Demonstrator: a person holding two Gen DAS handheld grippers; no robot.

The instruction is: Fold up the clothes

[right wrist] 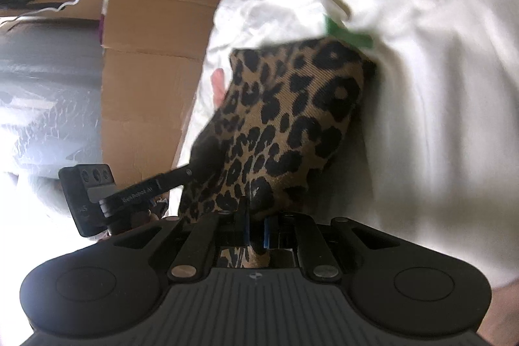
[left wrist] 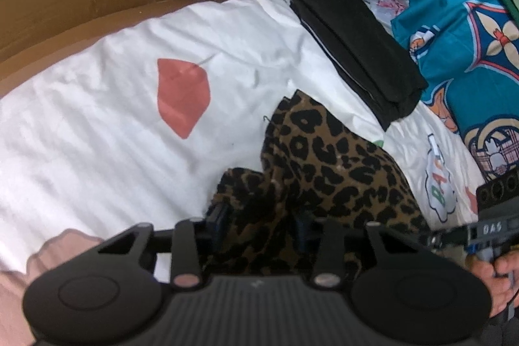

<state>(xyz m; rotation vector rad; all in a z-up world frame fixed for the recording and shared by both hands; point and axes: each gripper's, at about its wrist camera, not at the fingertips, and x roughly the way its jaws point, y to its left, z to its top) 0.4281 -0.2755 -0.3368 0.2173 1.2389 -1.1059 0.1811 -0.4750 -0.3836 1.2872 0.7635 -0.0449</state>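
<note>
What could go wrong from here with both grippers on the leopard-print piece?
1. The left gripper has leopard-print garment bunched between jaws that stand apart, so that end may slip out on a pull.
2. The right gripper pinches only a narrow bit of cloth; tension could tear it free.
3. The folded black stack lies close beside the garment on the white sheet; a swing could knock it over.

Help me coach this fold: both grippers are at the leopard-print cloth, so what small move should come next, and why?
Probably close the left gripper fully on the bunched leopard-print cloth. Its jaws stand apart with fabric between them, while the right gripper is already shut on another edge. With both edges pinched, the cloth could be spread on the white sheet.
</note>
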